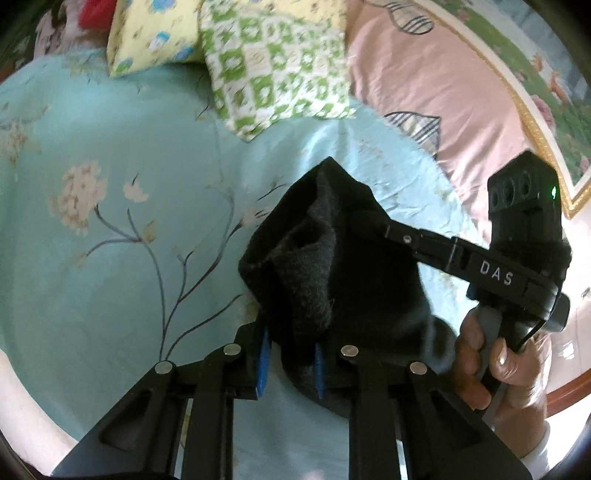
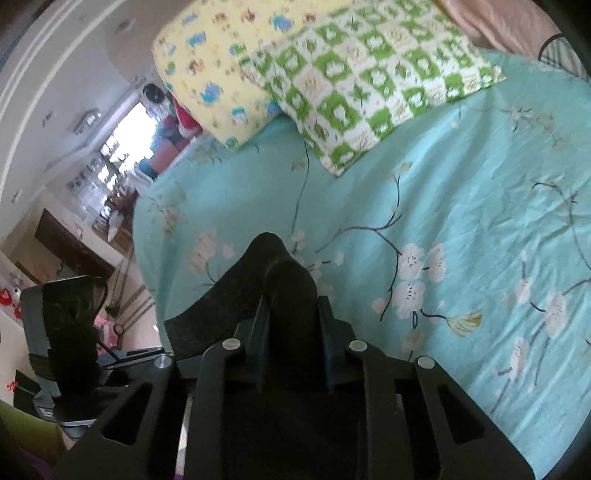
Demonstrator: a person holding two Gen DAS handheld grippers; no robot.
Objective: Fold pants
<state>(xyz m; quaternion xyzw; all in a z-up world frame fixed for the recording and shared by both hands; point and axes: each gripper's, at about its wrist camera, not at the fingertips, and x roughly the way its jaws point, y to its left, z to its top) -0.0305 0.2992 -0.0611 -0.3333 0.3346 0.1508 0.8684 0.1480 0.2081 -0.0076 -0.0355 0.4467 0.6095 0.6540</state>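
The pants (image 1: 314, 266) are dark charcoal fabric, bunched and lifted above the bed. My left gripper (image 1: 291, 354) is shut on a fold of them between its blue pads (image 1: 263, 365). My right gripper comes in from the right in the left wrist view (image 1: 362, 221), its tips buried in the same bunch of cloth. In the right wrist view the pants (image 2: 273, 280) rise between the fingers of my right gripper (image 2: 291, 332), which is shut on them. The left gripper's body (image 2: 66, 325) shows at the left of that view.
A turquoise flowered bedsheet (image 1: 110, 221) lies below. A green checked pillow (image 1: 280, 62) and a yellow patterned pillow (image 1: 147, 33) lie at the head, with a pink blanket (image 1: 424, 88) to the right. The bed's edge (image 2: 147, 258) and room furniture show at left.
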